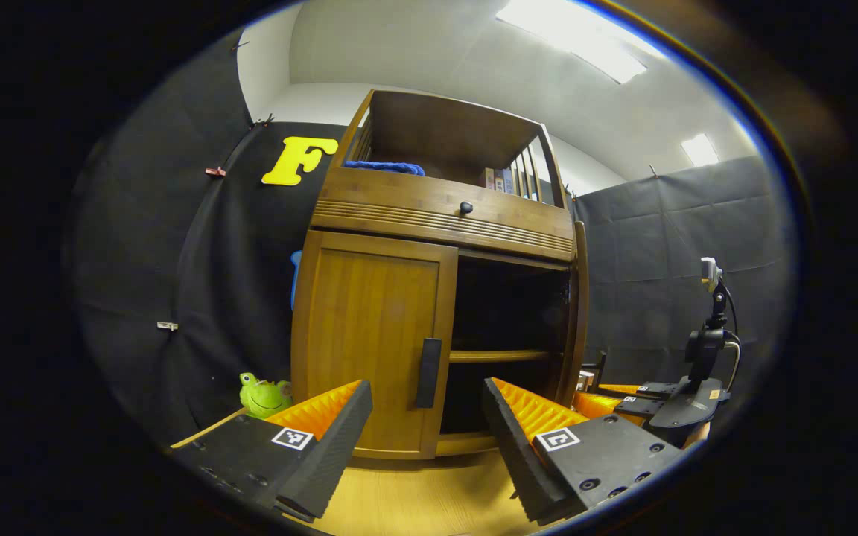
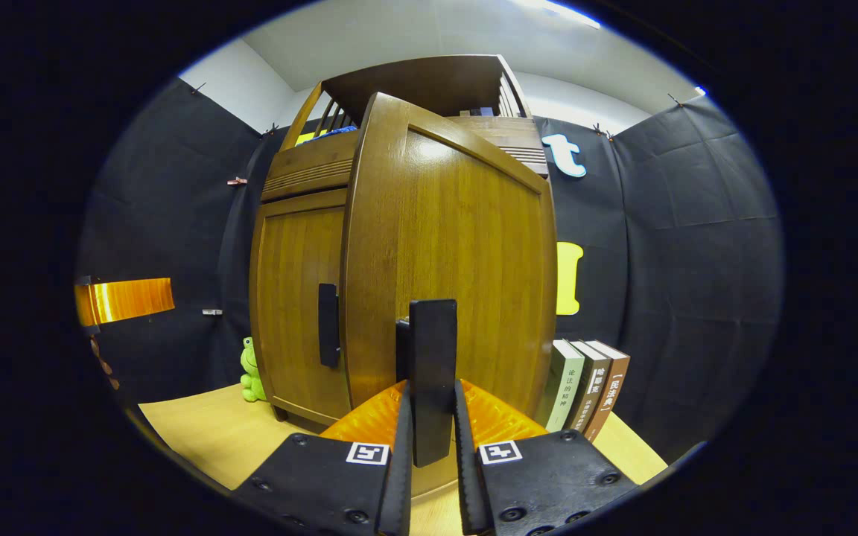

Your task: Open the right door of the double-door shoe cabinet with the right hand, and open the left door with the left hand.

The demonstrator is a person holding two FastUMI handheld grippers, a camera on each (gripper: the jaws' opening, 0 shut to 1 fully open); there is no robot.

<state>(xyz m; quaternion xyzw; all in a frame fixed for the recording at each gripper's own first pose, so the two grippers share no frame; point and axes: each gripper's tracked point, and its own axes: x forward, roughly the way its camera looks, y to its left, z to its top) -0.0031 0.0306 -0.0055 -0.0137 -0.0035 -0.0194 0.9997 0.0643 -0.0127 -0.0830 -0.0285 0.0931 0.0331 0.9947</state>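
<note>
Right claw (image 2: 429, 439) is clamped on the flat black vertical handle (image 2: 433, 372) of the brown bamboo cabinet's right door (image 2: 459, 253). That door stands swung out from the two-door wooden shoe cabinet (image 1: 436, 208); gripping the handle gives leverage at the free edge, far from the hinge. In the left gripper view the right bay is open, with a dark interior and a wooden shelf board (image 1: 500, 356) inside.

Left claw (image 1: 425, 424) is spread apart and empty, lined up low in front of the closed left door (image 1: 369, 335), just short of its black bar handle (image 1: 429, 372). Judgement: right half done, left grab comes next.

Cabinet sits on a light wood desk (image 2: 198, 432). A green frog toy (image 1: 264, 394) is left of the cabinet, three upright books (image 2: 585, 394) right of it. Black cloth walls (image 1: 667, 246) behind, white ceiling with lit panels (image 1: 585, 37) above.
</note>
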